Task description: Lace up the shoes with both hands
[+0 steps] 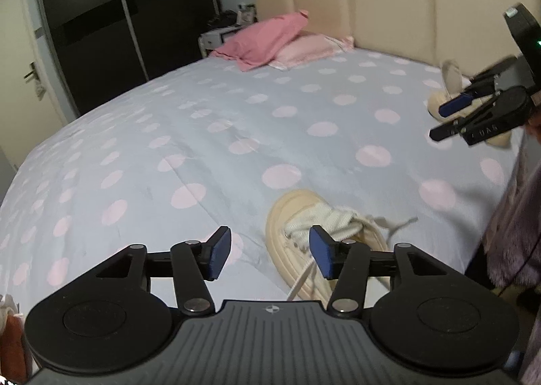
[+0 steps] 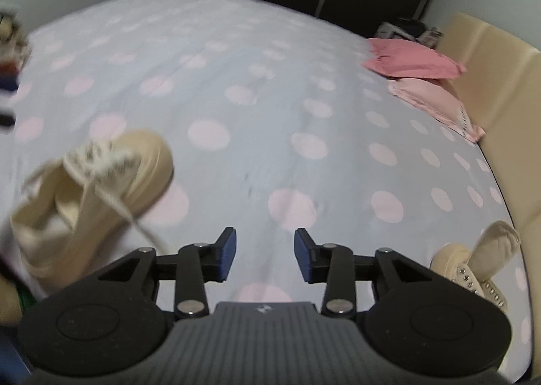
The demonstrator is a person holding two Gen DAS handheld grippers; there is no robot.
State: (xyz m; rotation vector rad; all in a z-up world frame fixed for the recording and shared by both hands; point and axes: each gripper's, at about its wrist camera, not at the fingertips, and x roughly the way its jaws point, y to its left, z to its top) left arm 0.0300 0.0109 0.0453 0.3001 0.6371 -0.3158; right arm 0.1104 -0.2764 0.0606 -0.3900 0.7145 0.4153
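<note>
A cream shoe with white laces lies on its side on the dotted bed sheet, just beyond my left gripper. That gripper stands open; a loose lace strand hangs down between its fingers, close to the right pad, and is not pinched. In the right wrist view the same shoe is blurred at the left, its lace end trailing toward the left finger. My right gripper is open over bare sheet with nothing between its pads. It also shows at the far right.
A second cream shoe lies by the padded headboard. Two pink pillows sit at the bed's head. A dark wardrobe and a door stand beyond. A person's furry sleeve hangs at the bed's right edge.
</note>
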